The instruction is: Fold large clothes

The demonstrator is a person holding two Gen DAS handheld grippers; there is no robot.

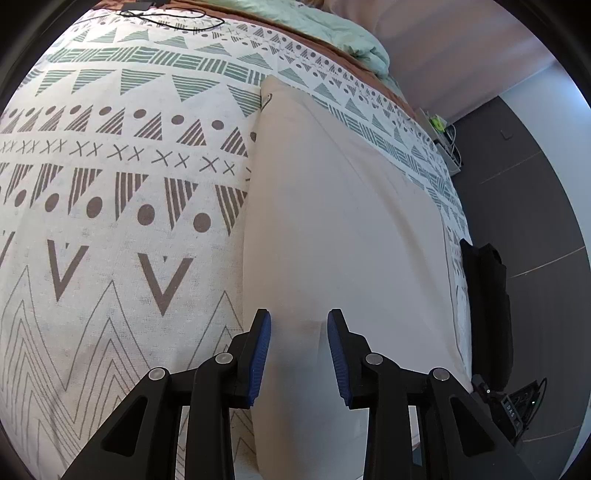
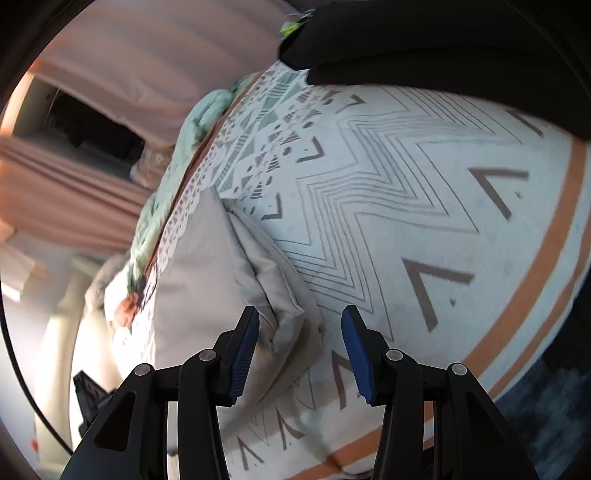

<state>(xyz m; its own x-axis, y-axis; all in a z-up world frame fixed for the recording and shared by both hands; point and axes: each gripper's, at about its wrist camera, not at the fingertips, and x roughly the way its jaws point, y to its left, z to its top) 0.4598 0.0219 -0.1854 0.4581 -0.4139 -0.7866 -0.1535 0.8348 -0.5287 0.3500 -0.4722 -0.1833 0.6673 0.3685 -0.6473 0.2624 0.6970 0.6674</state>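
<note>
A large beige garment (image 1: 332, 229) lies flat in a long folded strip on the patterned bedspread (image 1: 110, 177). My left gripper (image 1: 299, 317) hovers open over its near end, with cloth showing between the blue pads (image 1: 260, 350) but not pinched. In the right wrist view the same beige garment (image 2: 207, 266) shows a rumpled, layered corner. My right gripper (image 2: 300, 317) stands open just above that corner, its fingers straddling the garment's edge where it meets the bedspread (image 2: 424, 206).
A crumpled mint-green blanket (image 1: 332, 26) lies at the far end of the bed, and a black cable (image 1: 170, 16) trails there. Dark floor (image 1: 535, 192) and a black object (image 1: 487, 310) border the bed's right side. A dark sleeve (image 2: 424, 40) crosses the right view's top. Pink curtains (image 2: 110, 55) hang behind.
</note>
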